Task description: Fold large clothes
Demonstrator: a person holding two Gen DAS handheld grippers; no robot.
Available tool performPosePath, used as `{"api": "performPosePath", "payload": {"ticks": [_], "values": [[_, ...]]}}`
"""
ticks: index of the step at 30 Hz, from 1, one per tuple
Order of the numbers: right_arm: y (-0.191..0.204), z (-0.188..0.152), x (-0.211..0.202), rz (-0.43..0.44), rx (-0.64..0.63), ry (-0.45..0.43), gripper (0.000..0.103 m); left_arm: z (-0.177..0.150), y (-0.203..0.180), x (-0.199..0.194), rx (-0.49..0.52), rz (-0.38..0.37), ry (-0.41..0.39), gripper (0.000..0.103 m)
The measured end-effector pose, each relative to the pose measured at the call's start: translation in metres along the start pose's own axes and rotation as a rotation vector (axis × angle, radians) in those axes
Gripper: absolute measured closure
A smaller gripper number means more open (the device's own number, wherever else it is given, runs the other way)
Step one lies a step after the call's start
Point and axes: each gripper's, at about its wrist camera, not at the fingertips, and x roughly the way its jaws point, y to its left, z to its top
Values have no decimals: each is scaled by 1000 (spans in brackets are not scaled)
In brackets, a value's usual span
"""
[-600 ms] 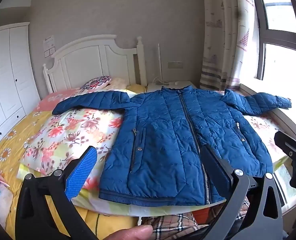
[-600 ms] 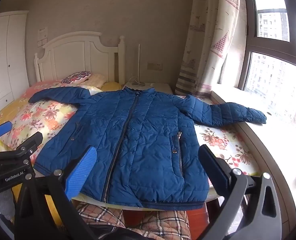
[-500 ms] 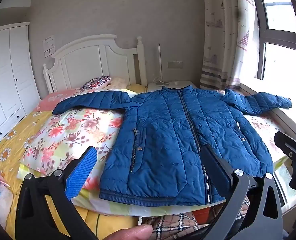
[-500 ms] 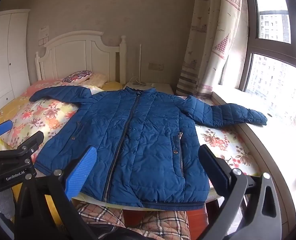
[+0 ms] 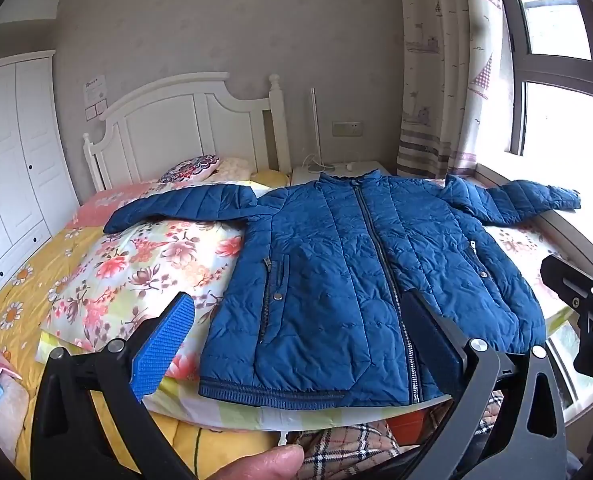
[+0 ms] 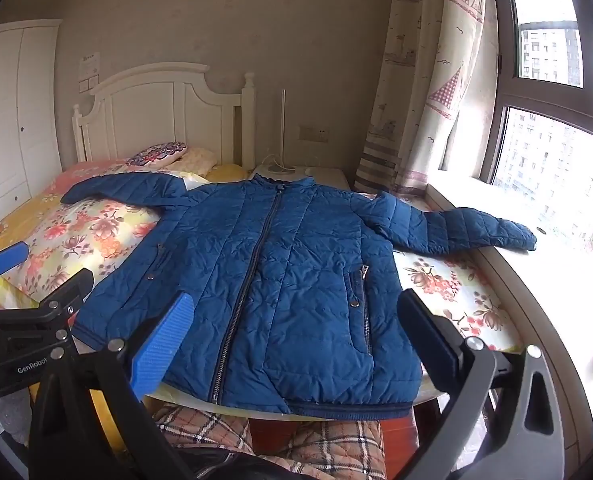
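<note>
A blue quilted jacket [image 5: 356, 280] [image 6: 272, 280] lies flat and zipped on the bed, front up, both sleeves spread sideways. Its hem faces me at the bed's near edge. My left gripper [image 5: 296, 340] hovers open above the hem's left half, nothing between its blue pads. My right gripper [image 6: 292, 340] hovers open above the hem's middle and right half, also holding nothing. Each gripper shows at the edge of the other's view.
The bed carries a floral quilt [image 5: 144, 264], yellow sheet and pillows [image 5: 192, 168] before a white headboard [image 5: 184, 120]. A window sill [image 6: 536, 280] and curtain [image 6: 416, 80] run along the right. White wardrobes [image 5: 8, 160] stand left. Plaid trousers [image 6: 328, 440] and a thumb [image 5: 272, 460] show below.
</note>
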Motion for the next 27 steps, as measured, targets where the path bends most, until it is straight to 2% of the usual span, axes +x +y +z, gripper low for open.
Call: {"api": "performPosePath", "payload": {"ticks": [27], "values": [[10, 2, -6, 26, -19, -11, 2, 0, 8, -3, -12, -2, 1, 4]]}}
